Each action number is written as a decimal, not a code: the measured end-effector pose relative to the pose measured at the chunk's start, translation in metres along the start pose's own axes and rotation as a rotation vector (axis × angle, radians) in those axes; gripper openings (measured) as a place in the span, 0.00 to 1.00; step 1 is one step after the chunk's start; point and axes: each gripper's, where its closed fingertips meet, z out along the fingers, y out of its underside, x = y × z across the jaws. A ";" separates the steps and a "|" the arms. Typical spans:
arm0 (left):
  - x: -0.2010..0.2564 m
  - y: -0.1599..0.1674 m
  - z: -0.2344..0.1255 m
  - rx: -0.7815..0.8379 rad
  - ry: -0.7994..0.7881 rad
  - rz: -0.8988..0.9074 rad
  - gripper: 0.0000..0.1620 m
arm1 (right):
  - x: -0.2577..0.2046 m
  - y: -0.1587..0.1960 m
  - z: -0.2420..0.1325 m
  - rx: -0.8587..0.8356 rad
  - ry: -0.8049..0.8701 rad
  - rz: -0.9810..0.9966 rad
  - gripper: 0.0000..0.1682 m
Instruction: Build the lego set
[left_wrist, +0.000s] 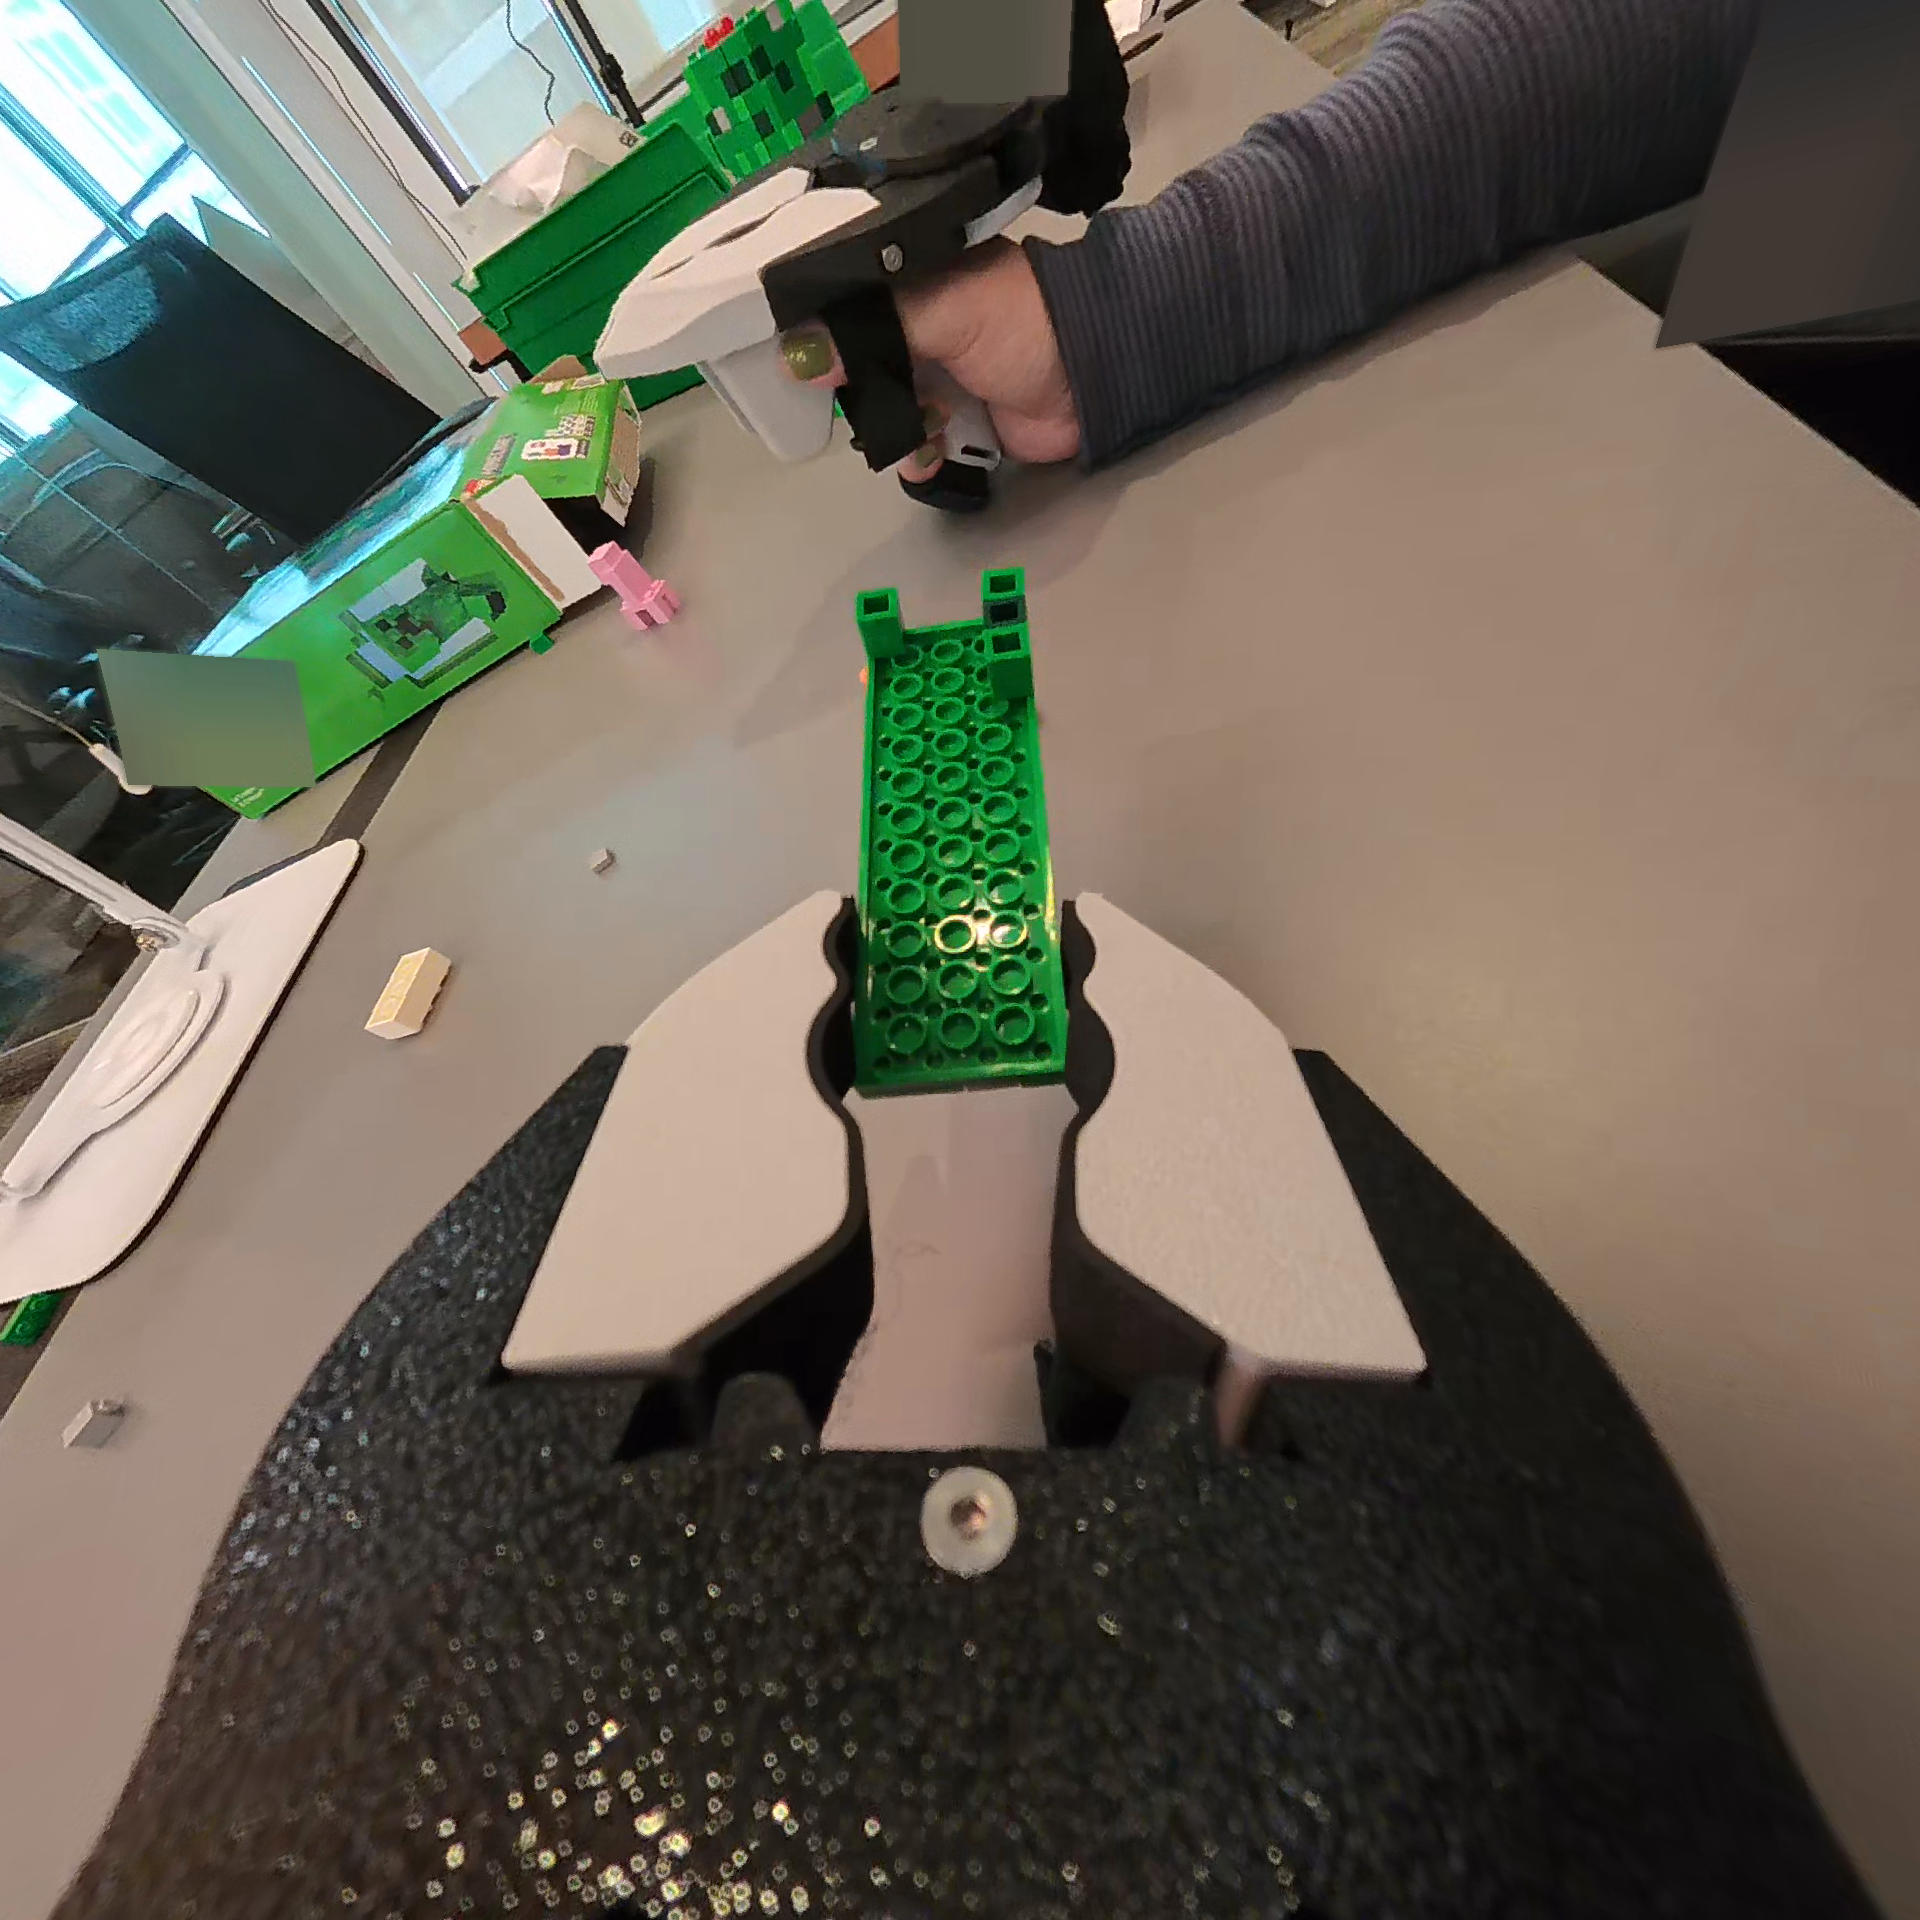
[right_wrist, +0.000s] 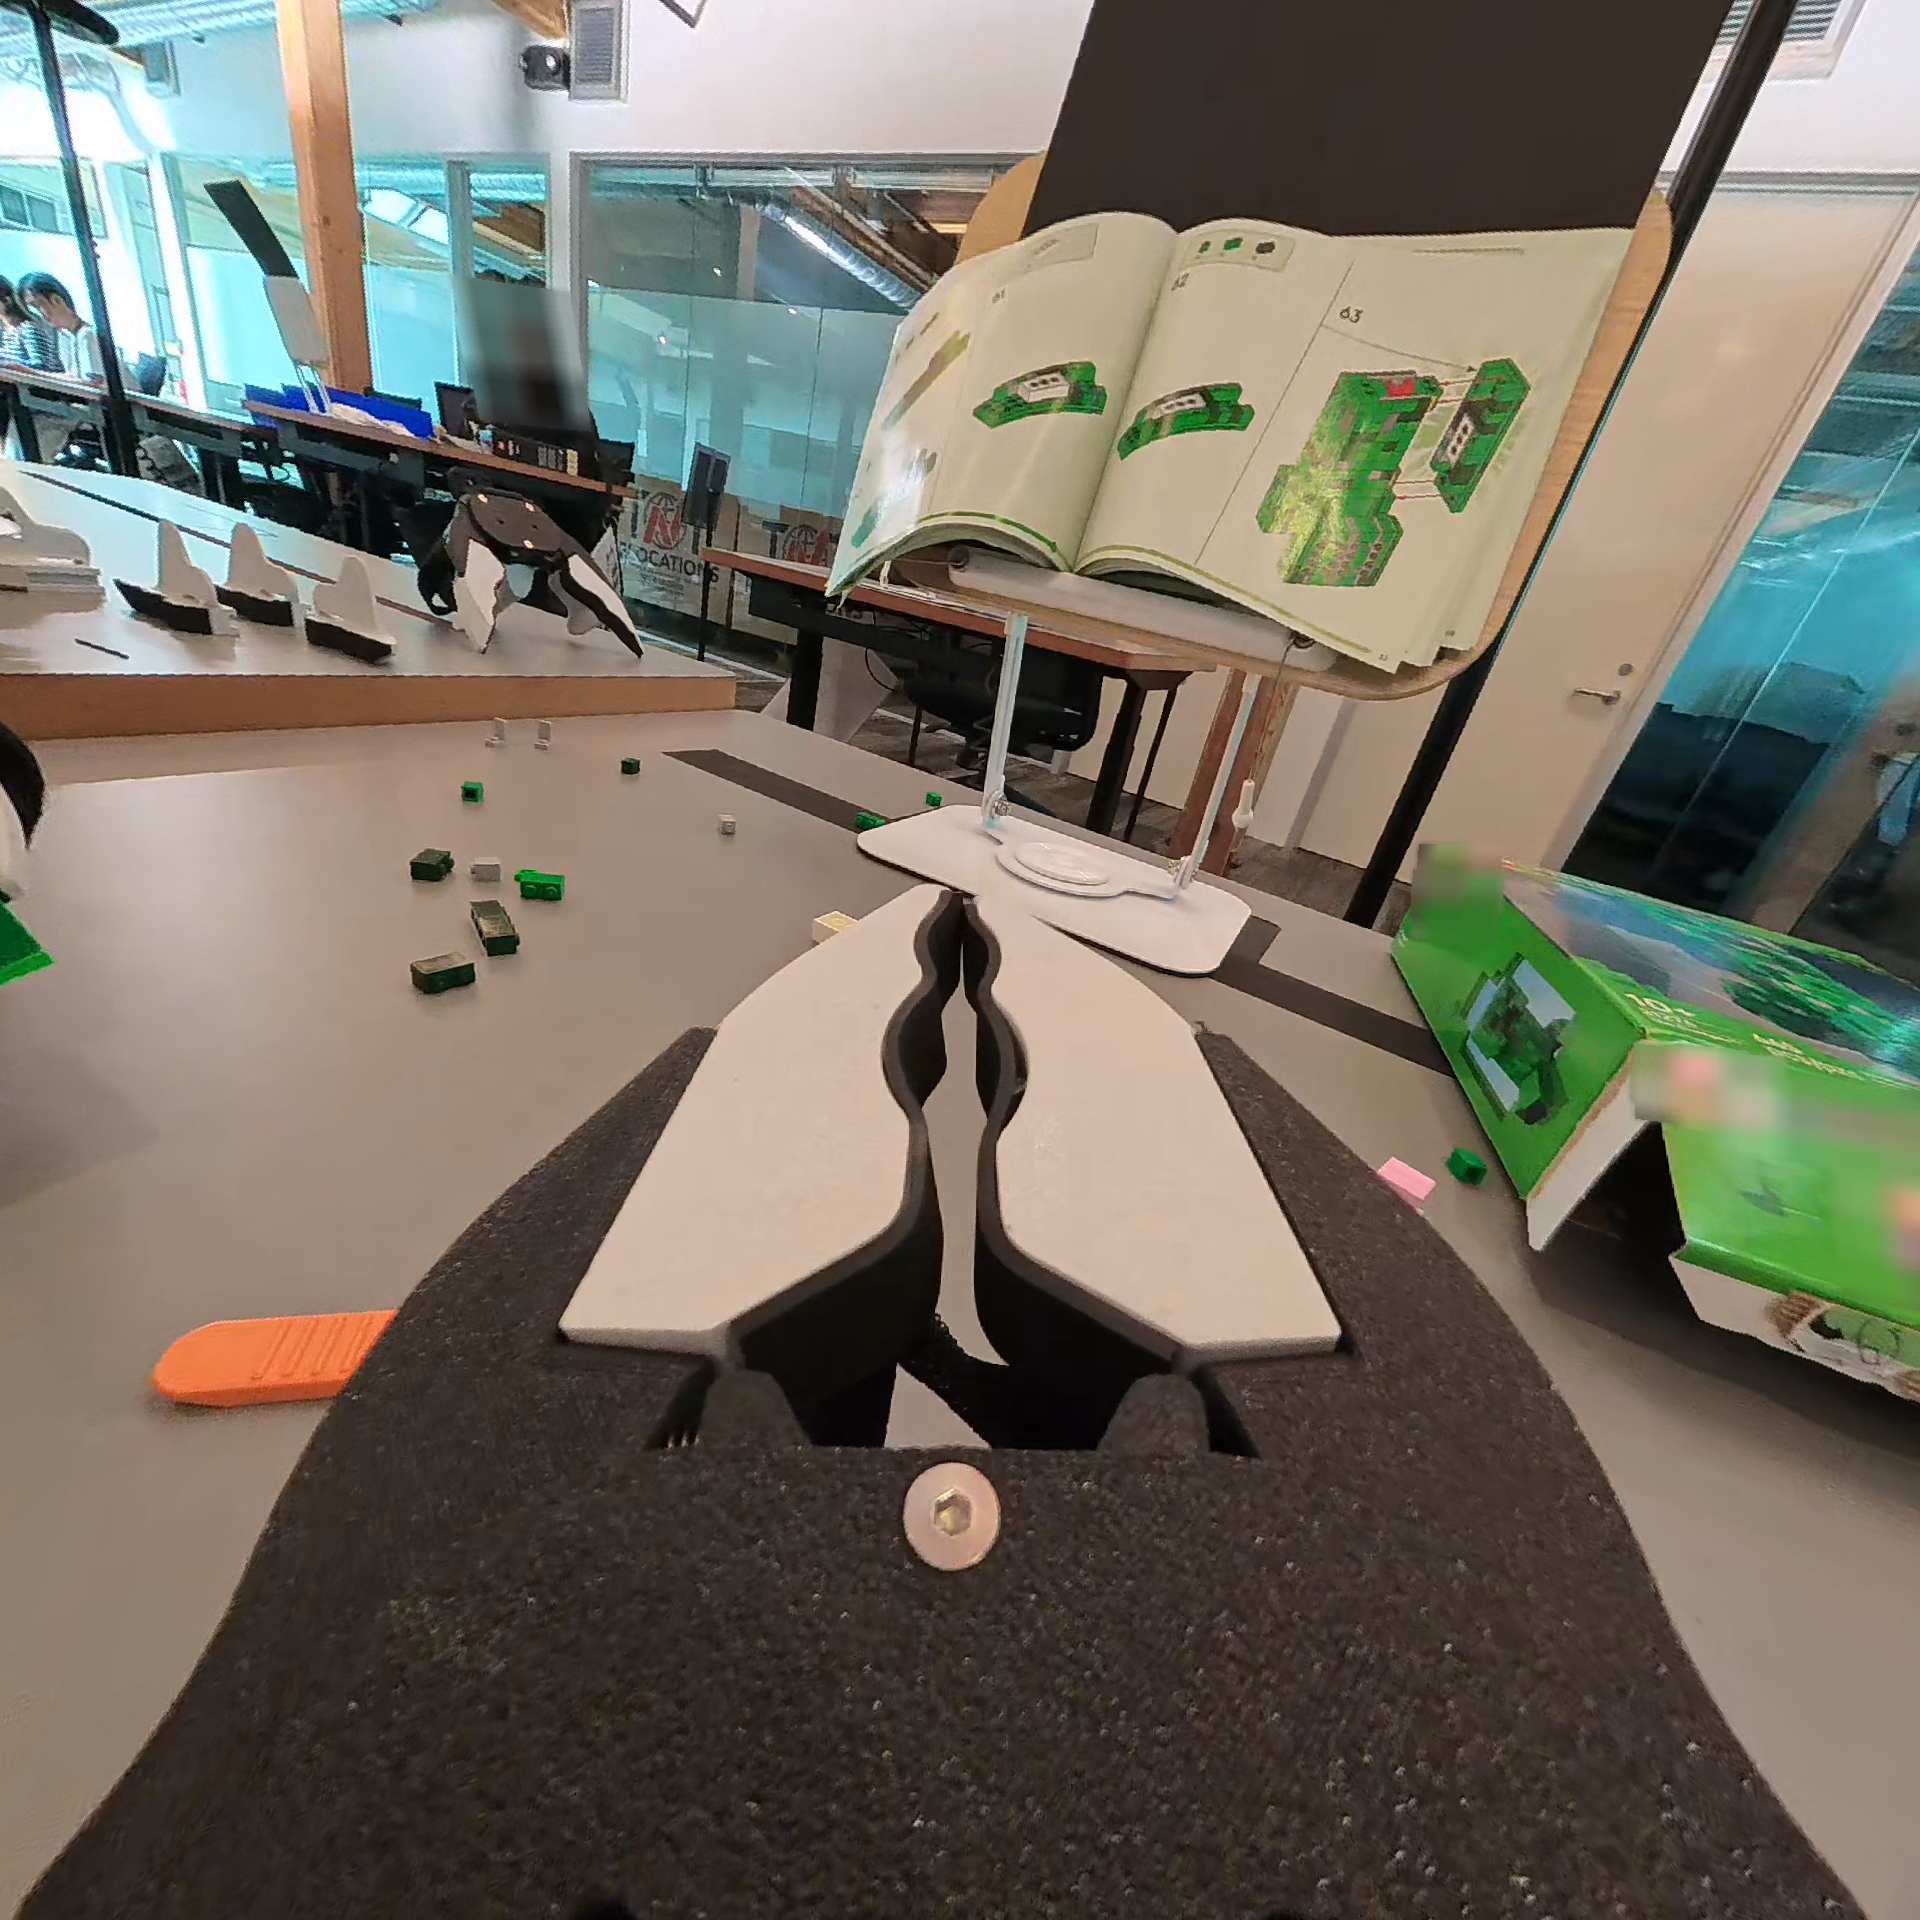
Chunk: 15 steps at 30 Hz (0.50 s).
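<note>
My left gripper (left_wrist: 961, 920) is shut on a long green Lego plate (left_wrist: 956, 810), gripping its near end by both long edges. The plate lies underside up and points away from me, with small green bricks (left_wrist: 1003, 634) at its far end. My right gripper (right_wrist: 961, 920) is shut with the pads together and nothing between them, above the grey table (right_wrist: 260, 1091). It also shows in the left wrist view (left_wrist: 707, 312), held by a hand beyond the plate. Several loose dark green and green bricks (right_wrist: 494, 925) lie left of it.
An open instruction book (right_wrist: 1226, 416) sits on a white stand (right_wrist: 1101, 883). A green set box (right_wrist: 1662, 1039) lies at the right. An orange brick separator (right_wrist: 270, 1356), a cream brick (left_wrist: 407, 992), a pink piece (left_wrist: 634, 587) and a built green model (left_wrist: 769, 94) are on the table. One gripper's finger ends stand about 25 centimeters off the other's. From the left gripper's tips to the orange brick separator (right_wrist: 270, 1356) is close to 12 centimeters.
</note>
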 end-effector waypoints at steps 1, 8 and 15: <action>0.000 0.000 0.000 0.000 -0.002 0.001 0.22 | 0.000 0.000 0.000 -0.002 -0.003 0.000 0.00; -0.007 0.001 -0.002 0.001 -0.036 -0.022 0.22 | -0.005 0.002 0.001 -0.012 -0.022 -0.017 0.00; -0.003 0.004 0.001 -0.035 -0.026 -0.007 0.22 | -0.010 0.004 0.003 -0.028 -0.046 -0.040 0.00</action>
